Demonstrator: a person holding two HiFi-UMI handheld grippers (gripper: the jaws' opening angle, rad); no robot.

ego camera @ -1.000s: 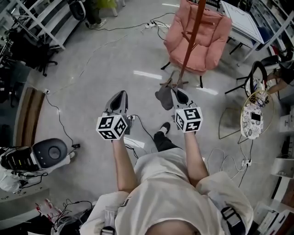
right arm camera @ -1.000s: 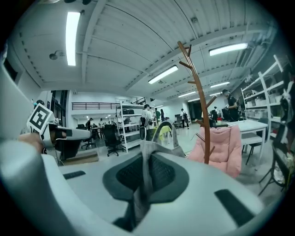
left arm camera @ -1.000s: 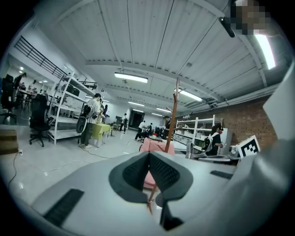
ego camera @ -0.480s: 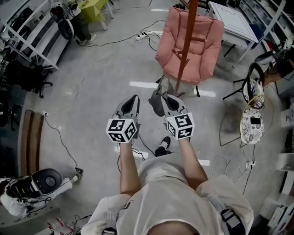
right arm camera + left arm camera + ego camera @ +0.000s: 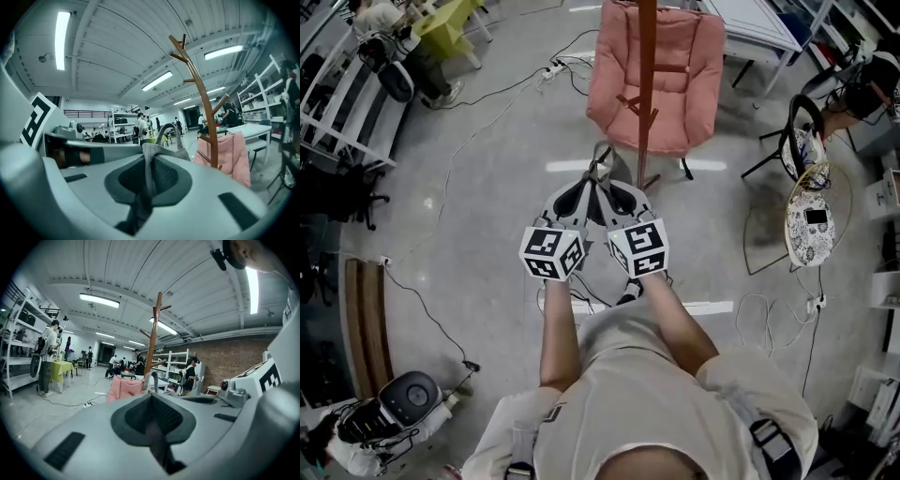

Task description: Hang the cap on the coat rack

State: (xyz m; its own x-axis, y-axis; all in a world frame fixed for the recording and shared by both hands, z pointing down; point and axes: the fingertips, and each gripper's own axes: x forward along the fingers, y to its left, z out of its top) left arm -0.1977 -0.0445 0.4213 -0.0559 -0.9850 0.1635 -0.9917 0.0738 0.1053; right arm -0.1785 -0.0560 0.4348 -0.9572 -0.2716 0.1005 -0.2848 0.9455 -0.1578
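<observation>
- The left gripper (image 5: 151, 399) is held up near the person's chest, close beside its partner. Its jaws are together. A dark strip sits in the seam, but I cannot tell whether it is cap fabric.
- The cap (image 5: 161, 151) — grey, with a strap loop standing up on its far side — hangs in the air between the two gripper tips, short of the rack.
- The right gripper (image 5: 149, 161) carries the cap, its jaws pinched on a fold of the grey cloth.
- The coat rack (image 5: 645, 84) stands just beyond and slightly to the right, a brown pole with upward pegs. A pink chair (image 5: 684, 56) is right behind it.
- The step in hand looks like the carry toward the rack — nothing hangs on a peg yet.
- Next, the cap likely needs lifting to peg height, with its loop or crown opened and dropped over a peg tip before the jaws let go.
</observation>
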